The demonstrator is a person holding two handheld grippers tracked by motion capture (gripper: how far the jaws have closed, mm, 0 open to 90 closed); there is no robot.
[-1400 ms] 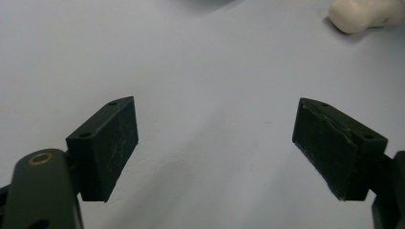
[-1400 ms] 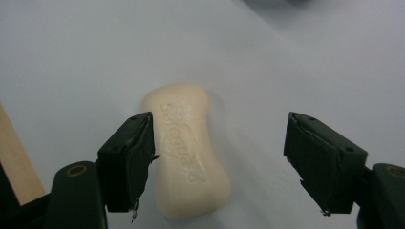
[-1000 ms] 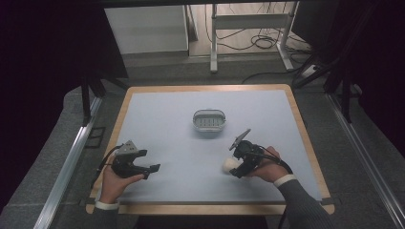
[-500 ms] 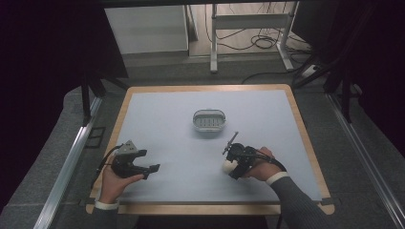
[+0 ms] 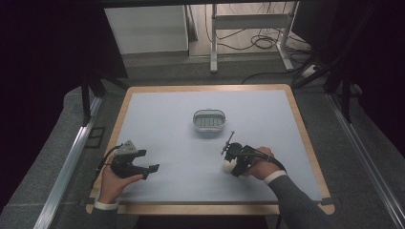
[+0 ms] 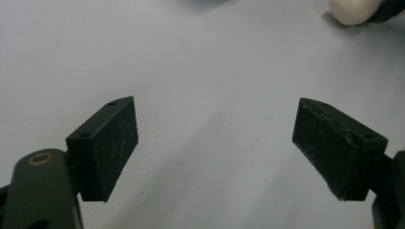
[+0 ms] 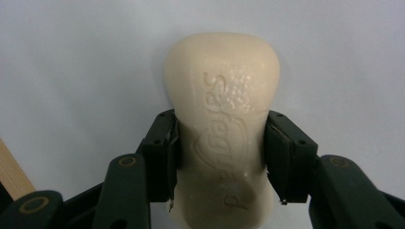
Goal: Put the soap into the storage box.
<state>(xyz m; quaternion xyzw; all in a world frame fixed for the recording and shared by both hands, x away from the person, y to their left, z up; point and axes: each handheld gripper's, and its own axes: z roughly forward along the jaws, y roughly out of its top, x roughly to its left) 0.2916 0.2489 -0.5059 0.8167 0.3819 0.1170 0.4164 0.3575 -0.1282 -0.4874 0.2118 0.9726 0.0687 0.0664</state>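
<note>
A cream bar of soap [image 7: 222, 124] with raised lettering lies on the pale blue-grey mat. My right gripper [image 7: 220, 155] has just been closing, and its two pads now press on the bar's sides. From above, that right gripper [image 5: 232, 164] points down at the soap [image 5: 227, 166] on the mat's right front. My left gripper [image 5: 152, 170] rests at the left front, open. Between its pads [image 6: 107, 145] there is bare mat, and the soap [image 6: 354, 10] lies farther off at the top right of the left gripper view. A small oval grey dish [image 5: 208, 120] stands mid-table.
The mat sits in a wooden-edged table [image 5: 200, 88]. A strip of that wooden edge [image 7: 12, 174] appears at the lower left of the right gripper view. Dark floor, metal rails and a desk frame [image 5: 248, 21] with cables lie beyond the table.
The right gripper has tipped down over the soap and its jaws have come in against the bar. The left hand and gripper have stayed put.
</note>
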